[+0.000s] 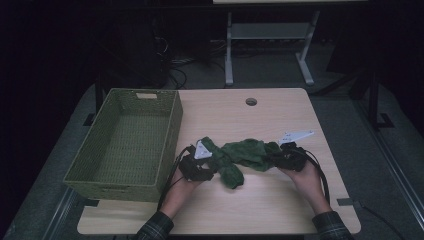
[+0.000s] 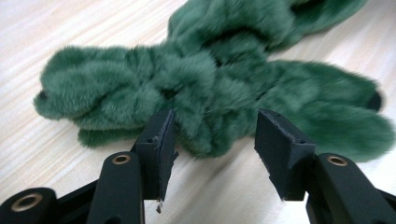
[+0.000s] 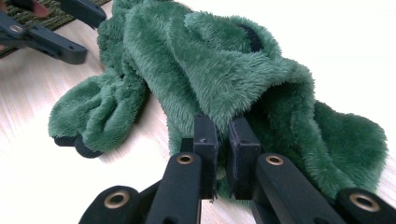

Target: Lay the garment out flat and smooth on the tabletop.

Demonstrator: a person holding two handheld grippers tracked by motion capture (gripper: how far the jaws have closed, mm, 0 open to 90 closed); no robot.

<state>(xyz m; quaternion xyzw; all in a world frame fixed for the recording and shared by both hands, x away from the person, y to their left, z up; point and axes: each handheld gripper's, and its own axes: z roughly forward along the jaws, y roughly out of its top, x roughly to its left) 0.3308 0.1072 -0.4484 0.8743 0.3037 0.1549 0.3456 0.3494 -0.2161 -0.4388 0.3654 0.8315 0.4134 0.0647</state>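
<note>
Fingers [image 3: 243, 144] of the right gripper [image 3: 223, 154] pinch the green plush garment [image 1: 240, 156] mid-desk [image 1: 280, 210]; left gripper [image 2: 212, 140] fingers half-open around its 9 o'clock end. Next: clamp, lift toward the basket [image 1: 165, 150] at 9 o'clock.

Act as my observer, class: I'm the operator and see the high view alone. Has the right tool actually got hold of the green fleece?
Observer: Yes. In the right gripper view, the right tool is pinched shut on a fold of the green fleece.
Operator: And the left tool?
Observer: In the left gripper view, the left tool stands open, with fleece bunched between its jaws but not clamped.
Operator: Any detail on the fabric?
Observer: Black trim edges one loose end lying on the table.
</note>
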